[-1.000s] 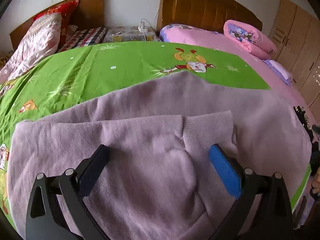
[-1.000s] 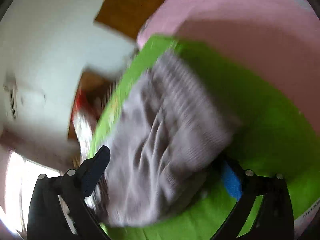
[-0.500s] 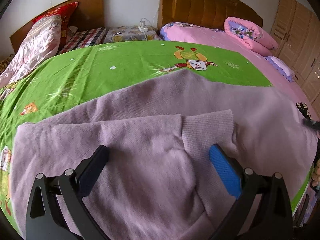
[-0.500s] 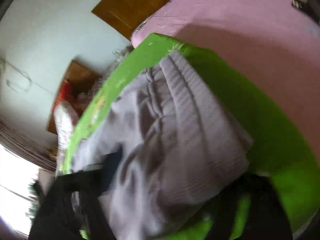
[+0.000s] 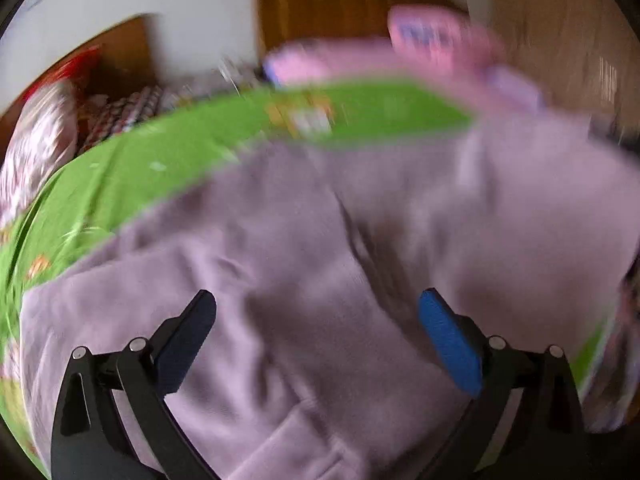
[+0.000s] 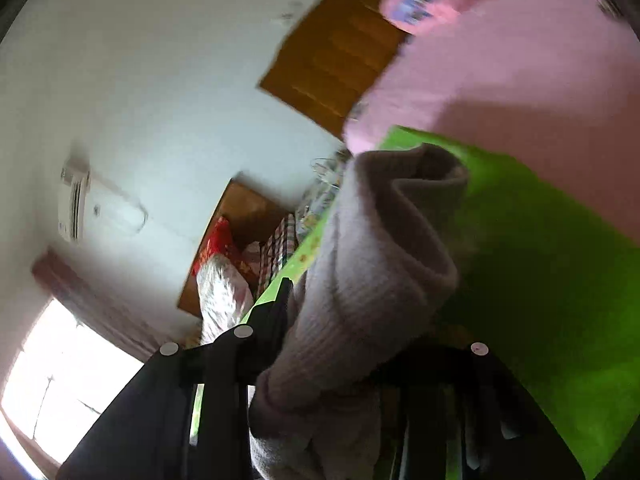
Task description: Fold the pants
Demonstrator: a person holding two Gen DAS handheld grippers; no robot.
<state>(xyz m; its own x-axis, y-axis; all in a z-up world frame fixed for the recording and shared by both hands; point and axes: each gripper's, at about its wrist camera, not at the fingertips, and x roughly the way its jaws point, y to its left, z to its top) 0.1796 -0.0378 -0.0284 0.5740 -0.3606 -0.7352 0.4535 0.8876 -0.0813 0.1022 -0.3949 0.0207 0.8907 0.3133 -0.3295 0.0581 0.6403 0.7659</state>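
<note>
- Wide bed (image 5: pixel 420 68) with a brown wooden headboard (image 6: pixel 340 68), spread with a pink sheet (image 6: pixel 520 72).
- Over that, a bright green printed cloth (image 5: pixel 168 160).
- Flat on the green cloth, crumpled lilac knitted pants (image 5: pixel 320 280).
- Farther back, a rolled pink quilt (image 5: pixel 436 36).

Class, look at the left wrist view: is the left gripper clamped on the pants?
No: the left gripper is open, its fingers apart above the pants.

A home bedroom: wooden headboard (image 5: pixel 336 12), green bedsheet (image 5: pixel 160 160), pillows (image 5: pixel 36 140), wall air conditioner (image 6: pixel 74 204).
</note>
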